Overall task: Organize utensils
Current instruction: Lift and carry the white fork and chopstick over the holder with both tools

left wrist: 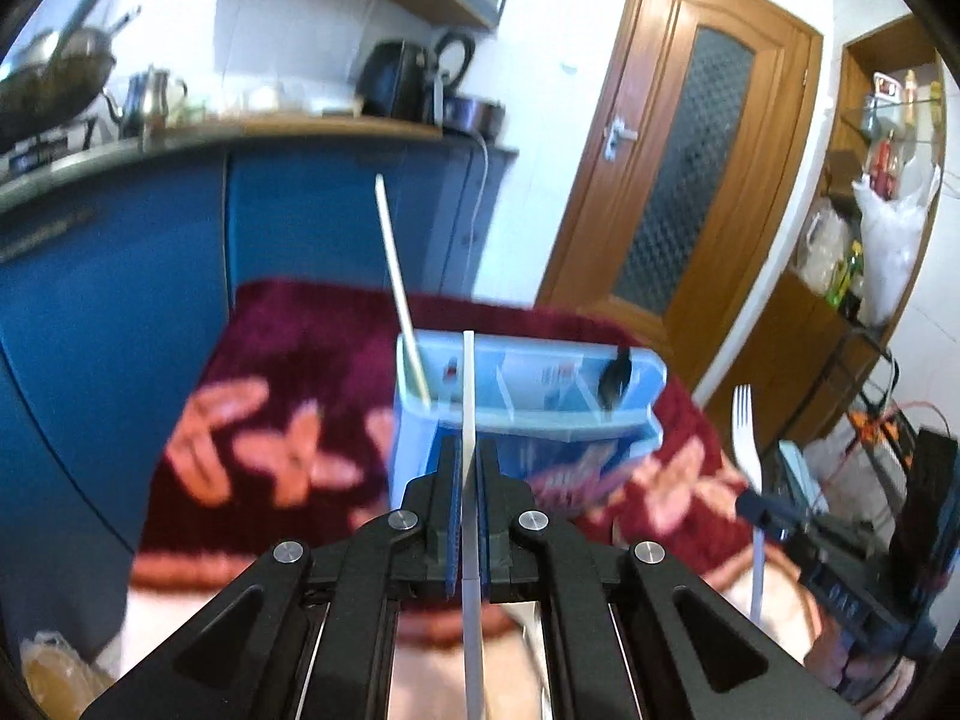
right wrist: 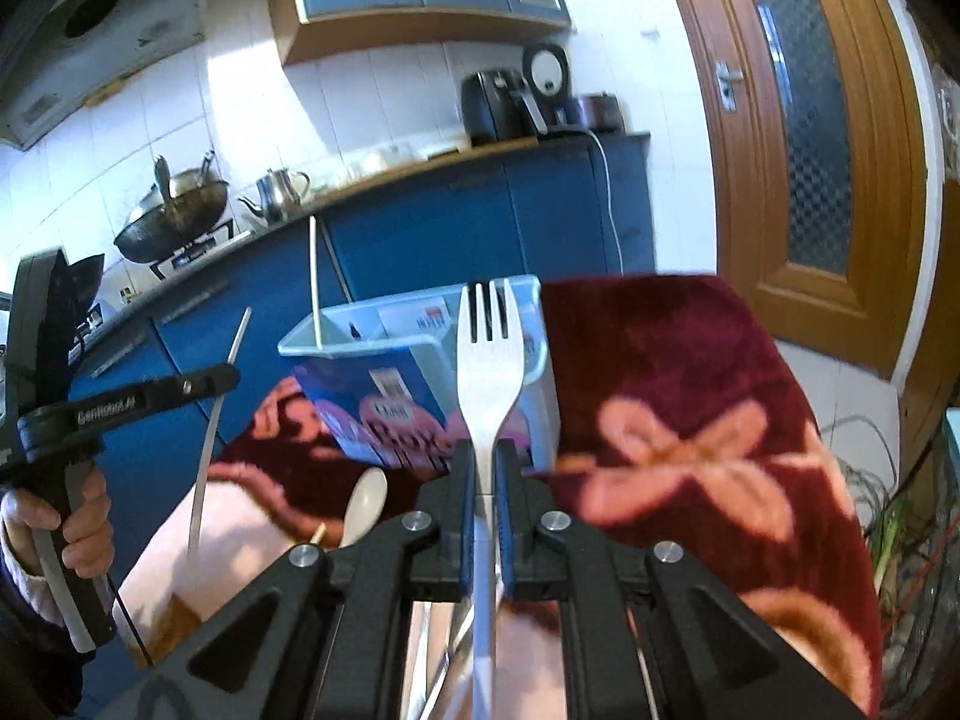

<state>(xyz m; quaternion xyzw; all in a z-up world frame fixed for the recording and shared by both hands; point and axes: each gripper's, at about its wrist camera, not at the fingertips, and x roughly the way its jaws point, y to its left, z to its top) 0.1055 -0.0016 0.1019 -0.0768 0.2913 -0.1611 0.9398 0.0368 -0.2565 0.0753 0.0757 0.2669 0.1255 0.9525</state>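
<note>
- The left gripper (left wrist: 470, 468) pinches a thin white utensil (left wrist: 468, 384) edge-on between its blue-padded fingers (left wrist: 454, 480); the strip runs straight up the gap and sticks out past the fingertips. What kind of utensil it is cannot be told.
- The right gripper (right wrist: 485, 468) clamps a white plastic fork (right wrist: 487, 360) by the neck, its fingers (right wrist: 463, 480) pressed against the handle, tines upright above the fingertips.
- A white spoon (right wrist: 365, 504) lies low on the table (right wrist: 690, 372), left of the right gripper, on the red flowered cloth.
- Just beyond both sets of fingers stands a clear blue organizer box (left wrist: 528, 402) with compartments.
- A pale chopstick (left wrist: 399, 282) leans in the box's left compartment, and a small dark object (left wrist: 615, 381) sits at its right end.
- Blue cabinets (left wrist: 300, 222) stand behind.
</note>
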